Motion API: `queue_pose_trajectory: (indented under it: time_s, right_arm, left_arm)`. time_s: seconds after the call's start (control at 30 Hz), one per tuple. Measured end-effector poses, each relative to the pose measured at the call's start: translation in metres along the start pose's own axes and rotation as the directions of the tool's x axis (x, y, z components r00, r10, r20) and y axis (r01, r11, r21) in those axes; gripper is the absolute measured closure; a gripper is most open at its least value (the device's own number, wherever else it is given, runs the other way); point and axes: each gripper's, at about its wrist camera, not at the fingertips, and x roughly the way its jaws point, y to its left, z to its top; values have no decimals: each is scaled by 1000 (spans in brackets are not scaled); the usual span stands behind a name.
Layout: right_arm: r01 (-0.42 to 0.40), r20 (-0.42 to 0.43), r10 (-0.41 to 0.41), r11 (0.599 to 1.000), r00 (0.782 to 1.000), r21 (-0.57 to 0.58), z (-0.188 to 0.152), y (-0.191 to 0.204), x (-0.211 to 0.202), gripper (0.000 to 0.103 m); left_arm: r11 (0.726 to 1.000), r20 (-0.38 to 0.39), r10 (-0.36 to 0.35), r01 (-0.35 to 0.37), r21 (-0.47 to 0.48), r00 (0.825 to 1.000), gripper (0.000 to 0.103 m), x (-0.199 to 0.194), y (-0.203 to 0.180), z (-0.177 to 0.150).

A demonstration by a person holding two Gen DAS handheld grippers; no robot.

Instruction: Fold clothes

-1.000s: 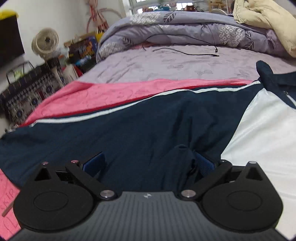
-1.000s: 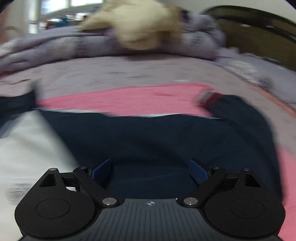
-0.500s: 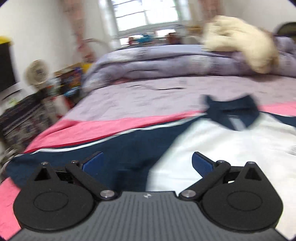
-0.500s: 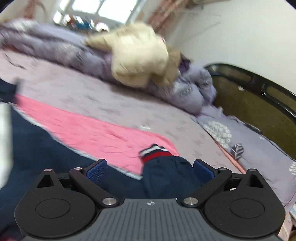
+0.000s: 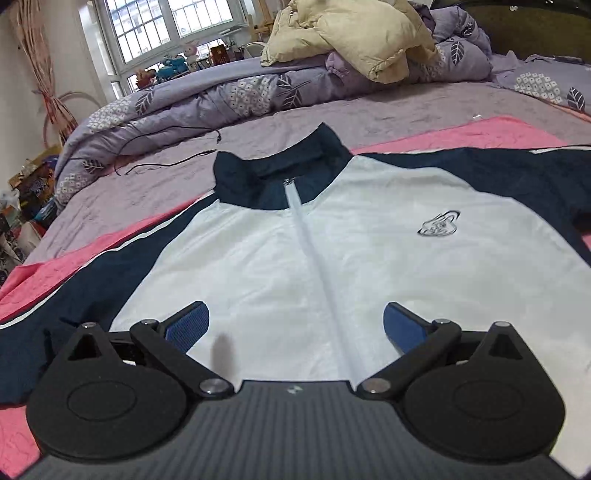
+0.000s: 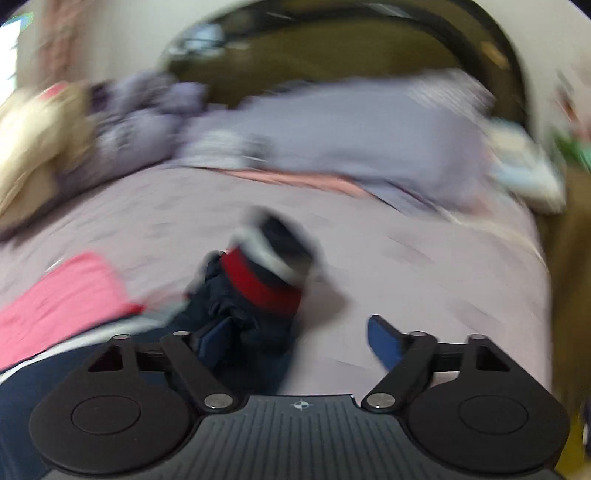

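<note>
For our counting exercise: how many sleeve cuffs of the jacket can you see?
1. The red-banded cuff lies on the purple bedspread, ahead of the right gripper. The other sleeve's cuff is out of view.

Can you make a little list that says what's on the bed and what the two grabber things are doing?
garment: navy and white jacket, spread flat, front up, zipped
collar: navy collar, at the far end
sleeve end: red-striped cuff, blurred
under it: pink sheet
bed: purple bedspread
far side: cream coat on a bunched quilt
left gripper: jaws open above the white chest
right gripper: jaws closing, sleeve between them, not yet pinched
</note>
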Motion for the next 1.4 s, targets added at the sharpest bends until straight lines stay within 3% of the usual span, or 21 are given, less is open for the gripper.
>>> queue_pose_trajectory:
  time_s: [0.1,0.17,0.23,0.3,0.4,0.47,0.5,0.53,0.6,0.67,0.7,0.73,0.77,0.83,0.87,0.9,0.97,1.07,1.2,1.3,1.4]
  right_arm:
    - [-70,21,68,991,997,110,0,-44,-5,15]
    - [-89,73,86,995,994,36,-2,-35,-23,15]
    - [-207,126,215,976,968,-72,-13,-12,-51,15]
    - [-393,86,423,887,902,-243,-29,33,-78,15]
    - [-626,-92,661,644,745,-439,-63,109,-108,16]
    - [-713,-216,713,528,667,-461,-86,154,-110,16]
    - [-733,-272,709,492,650,-470,-97,174,-108,16]
    - [-720,-314,673,488,670,-493,-106,187,-102,17]
    - [-656,-360,567,497,741,-568,-117,199,-79,22]
    - [-627,-353,533,519,769,-581,-110,189,-65,21]
    - [-578,-322,493,558,808,-596,-100,178,-58,21]
    - [-482,-252,429,598,867,-641,-91,166,-48,17]
    - [-390,-183,365,649,913,-653,-81,149,-35,4]
    - [-266,-120,242,786,963,-557,-49,103,-2,3]
    - [-210,-111,179,861,978,-463,-30,79,16,3]
    - [-167,-108,135,904,985,-393,-15,60,29,6]
    - [-132,-103,102,923,990,-362,0,42,39,16]
    - [-88,-73,61,886,995,-455,-8,63,19,16]
    - [-272,-48,286,829,957,-488,-31,94,-47,14]
    - [-456,-101,476,729,874,-511,-57,120,-104,9]
    - [-665,-244,643,563,726,-491,-93,163,-156,8]
  left_arm:
    - [998,33,-50,51,-28,998,1,7,-8,22]
    - [994,61,-95,97,-40,994,1,12,-22,39]
    - [989,75,-140,143,-29,987,1,19,-43,53]
    - [983,61,-180,178,36,982,1,27,-73,56]
    - [968,26,-226,221,121,974,1,35,-109,48]
    - [963,26,-241,235,128,970,1,38,-117,35]
    - [961,26,-248,243,131,968,0,40,-122,28]
    - [958,2,-273,272,89,962,0,43,-115,30]
    - [950,-20,-309,309,33,951,0,49,-107,30]
    - [945,-24,-326,326,9,945,0,52,-103,29]
    - [947,-22,-321,321,15,947,0,51,-103,29]
    - [949,-19,-316,316,22,949,0,50,-104,30]
    - [950,-16,-310,311,29,951,0,49,-105,30]
    - [948,-17,-316,316,22,949,0,50,-103,31]
    - [948,-16,-316,317,23,949,0,50,-103,31]
    - [948,-15,-317,317,25,948,0,49,-103,31]
    - [949,-13,-313,313,35,950,0,48,-105,30]
    - [952,-14,-304,304,30,953,0,45,-101,31]
    - [979,41,-205,205,-7,978,0,20,-65,33]
    - [993,127,-118,119,-1,985,0,-9,-5,33]
    - [999,139,37,-37,-2,990,0,-22,66,25]
